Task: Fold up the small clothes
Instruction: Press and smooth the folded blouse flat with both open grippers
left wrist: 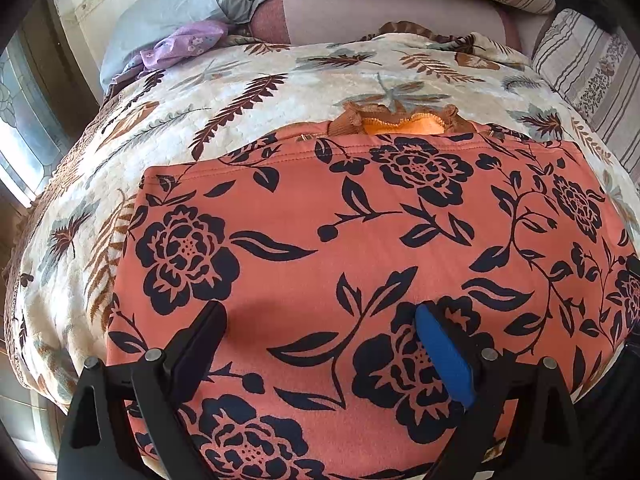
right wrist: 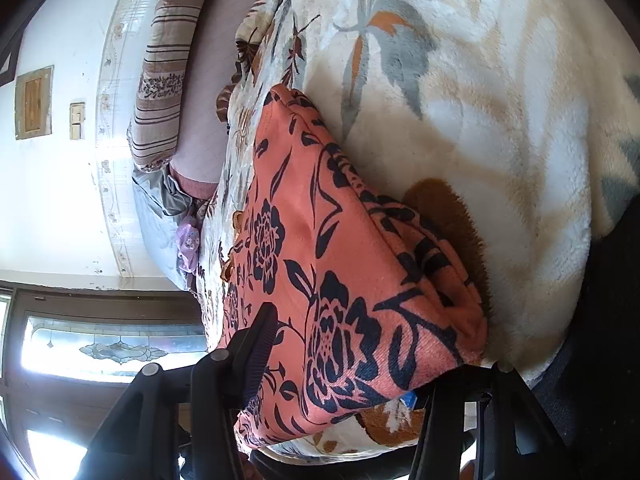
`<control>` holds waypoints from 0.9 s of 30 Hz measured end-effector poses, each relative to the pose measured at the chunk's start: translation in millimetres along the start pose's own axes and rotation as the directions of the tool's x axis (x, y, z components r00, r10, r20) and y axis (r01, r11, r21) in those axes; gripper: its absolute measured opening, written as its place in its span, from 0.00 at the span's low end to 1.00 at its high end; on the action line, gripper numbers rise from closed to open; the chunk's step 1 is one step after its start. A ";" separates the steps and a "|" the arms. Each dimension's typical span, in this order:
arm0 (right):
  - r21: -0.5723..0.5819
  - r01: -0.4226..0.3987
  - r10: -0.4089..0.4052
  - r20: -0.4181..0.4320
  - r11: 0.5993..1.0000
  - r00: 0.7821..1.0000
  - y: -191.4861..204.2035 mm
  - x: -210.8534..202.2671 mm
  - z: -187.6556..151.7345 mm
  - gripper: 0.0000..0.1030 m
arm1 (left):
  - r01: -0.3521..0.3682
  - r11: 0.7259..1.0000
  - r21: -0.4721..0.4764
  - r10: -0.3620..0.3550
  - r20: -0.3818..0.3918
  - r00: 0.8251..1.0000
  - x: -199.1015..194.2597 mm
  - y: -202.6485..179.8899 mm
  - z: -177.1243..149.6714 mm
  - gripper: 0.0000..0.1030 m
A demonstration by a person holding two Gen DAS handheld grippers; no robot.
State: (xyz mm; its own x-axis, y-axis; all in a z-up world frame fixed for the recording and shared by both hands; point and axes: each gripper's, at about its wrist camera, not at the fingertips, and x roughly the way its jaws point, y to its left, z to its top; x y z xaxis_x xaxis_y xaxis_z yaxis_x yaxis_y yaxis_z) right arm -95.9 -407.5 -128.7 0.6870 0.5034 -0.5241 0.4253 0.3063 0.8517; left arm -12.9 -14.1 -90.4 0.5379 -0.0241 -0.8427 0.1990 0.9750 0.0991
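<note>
**Coral floral garment spread on a leaf-print blanket, both grippers at its near side**

Left wrist view, from left to right: a stained-glass window (left wrist: 24,136) borders the bed; bare cream, fleecy blanket (left wrist: 224,92) with brown and grey leaves lies open along the garment's left edge and beyond its far hem. The coral garment (left wrist: 360,216), a smooth knit printed with dark navy roses, lies flat, its long axis running across the view, hemmed far edge straight. An orange ruffled item (left wrist: 400,122) protrudes just beyond that edge. The left gripper (left wrist: 320,320) hangs over the garment, jaws spread wide, nothing between them; one finger carries a blue pad (left wrist: 444,356). A striped pillow (left wrist: 592,72) lies at right.

Right wrist view: the garment's folded edge sits between the right gripper (right wrist: 340,356) fingers, one finger above the cloth and one below; whether the pads press it cannot be told. Open blanket extends rightward.
</note>
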 end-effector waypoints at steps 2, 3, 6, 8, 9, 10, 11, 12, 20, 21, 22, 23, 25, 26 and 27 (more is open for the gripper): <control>-0.001 0.000 0.000 0.001 1.000 1.000 0.1 0.1 -0.1 0.54 | -0.002 1.000 0.001 0.002 0.001 1.000 -0.2 -0.5 -0.4 0.93; 0.000 0.000 0.000 0.001 1.000 1.000 0.0 0.0 -0.1 0.54 | -0.001 1.000 0.001 0.001 0.000 1.000 -0.3 -0.5 -0.6 0.93; -0.011 0.008 -0.008 0.001 1.000 1.000 1.4 0.3 -0.2 0.54 | 0.002 1.000 -0.003 -0.002 0.000 1.000 -0.6 -0.4 -1.1 0.93; -0.040 0.033 -0.033 0.003 0.999 0.999 6.3 0.7 -0.6 0.53 | 0.007 1.000 -0.006 -0.007 0.001 1.000 -0.6 0.4 -1.7 0.93; -0.065 0.053 -0.053 0.004 0.996 0.999 10.2 1.1 -1.7 0.53 | 0.009 1.000 -0.009 -0.009 0.002 1.000 -1.1 1.2 -2.4 0.93; -0.093 0.076 -0.075 0.008 0.993 0.997 14.9 1.7 -2.5 0.53 | 0.011 1.000 -0.011 -0.011 0.003 1.000 -1.2 1.8 -3.0 0.93; -0.119 0.096 -0.095 0.014 0.988 0.995 19.1 2.2 -3.4 0.52 | 0.010 1.000 -0.013 -0.010 0.003 1.000 -1.6 2.0 -3.2 0.93; -0.134 0.105 -0.104 0.019 0.985 0.994 21.2 2.7 -4.0 0.52 | 0.005 1.000 -0.015 -0.005 0.002 1.000 -3.0 1.9 -2.6 0.92; -0.083 0.073 -0.072 0.017 0.994 0.997 12.4 0.8 2.7 0.52 | 0.017 0.998 0.060 -0.015 -0.036 0.999 8.8 -16.1 -5.4 0.93; -0.121 0.094 -0.092 0.020 0.988 0.996 19.2 1.9 2.9 0.49 | 0.023 0.998 0.051 -0.022 -0.015 1.000 7.5 -14.9 -5.7 0.93; -0.174 0.127 -0.123 0.033 0.976 0.992 27.5 2.0 2.9 0.42 | 0.029 0.998 0.048 -0.028 -0.023 0.999 6.6 -14.3 -4.0 0.93; -0.229 0.168 -0.161 0.048 0.959 0.986 36.8 2.1 2.9 0.20 | 0.042 0.998 0.042 -0.041 -0.024 0.999 5.1 -12.6 -2.2 0.93; -0.311 0.209 -0.200 0.061 0.927 0.978 56.5 3.9 2.9 0.17 | 0.074 0.997 0.024 -0.073 -0.022 0.997 5.0 -7.2 -0.5 0.93; -0.351 0.223 -0.210 0.078 0.910 0.975 69.4 4.1 2.1 0.15 | 0.089 0.996 0.011 -0.088 -0.016 0.996 4.5 -4.4 -1.0 0.93; -0.392 0.229 -0.209 0.093 0.891 0.974 83.6 4.1 -0.1 0.14 | 0.105 0.994 -0.011 -0.105 -0.007 0.994 2.3 0.5 -1.0 0.93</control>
State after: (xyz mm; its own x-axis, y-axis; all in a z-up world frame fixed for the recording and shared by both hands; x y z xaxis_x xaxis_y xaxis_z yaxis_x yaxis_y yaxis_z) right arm -57.5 -379.8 -59.6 0.6347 0.3509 -0.6884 0.3048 0.7050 0.6404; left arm -12.4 -13.5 -92.9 0.5086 -0.1250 -0.8519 0.2453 0.9694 0.0042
